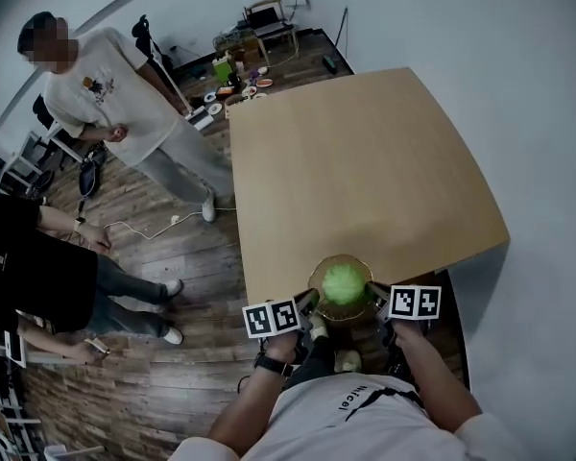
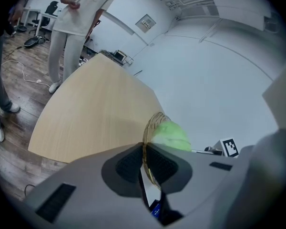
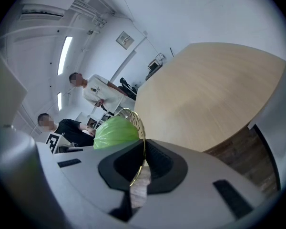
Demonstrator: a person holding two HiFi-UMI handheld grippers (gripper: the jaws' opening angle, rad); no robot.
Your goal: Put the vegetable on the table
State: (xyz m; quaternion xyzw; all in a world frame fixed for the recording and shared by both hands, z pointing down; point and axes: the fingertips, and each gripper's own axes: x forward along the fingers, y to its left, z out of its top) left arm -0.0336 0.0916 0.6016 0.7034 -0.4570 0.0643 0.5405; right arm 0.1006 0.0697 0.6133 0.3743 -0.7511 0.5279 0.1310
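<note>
With the left gripper (image 2: 144, 159) and right gripper (image 3: 144, 162) each clamped shut on opposite rims of the wire basket (image 1: 341, 258) cradling the green vegetable (image 1: 343, 283) at the table's (image 1: 365, 161) near edge, the 2 sides should travel level and lower together.

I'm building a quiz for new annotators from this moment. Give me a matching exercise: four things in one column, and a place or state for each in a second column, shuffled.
Things:
1. green vegetable
2. wire basket
3. table
4. person in the white T-shirt

Places or states:
A. stands on the wooden floor, beside the table
B. rim clamped by the left gripper and the right gripper
C. light wood top
D. lies in the basket

Pairs: 1-D, 2-B, 3-C, 4-A.
</note>
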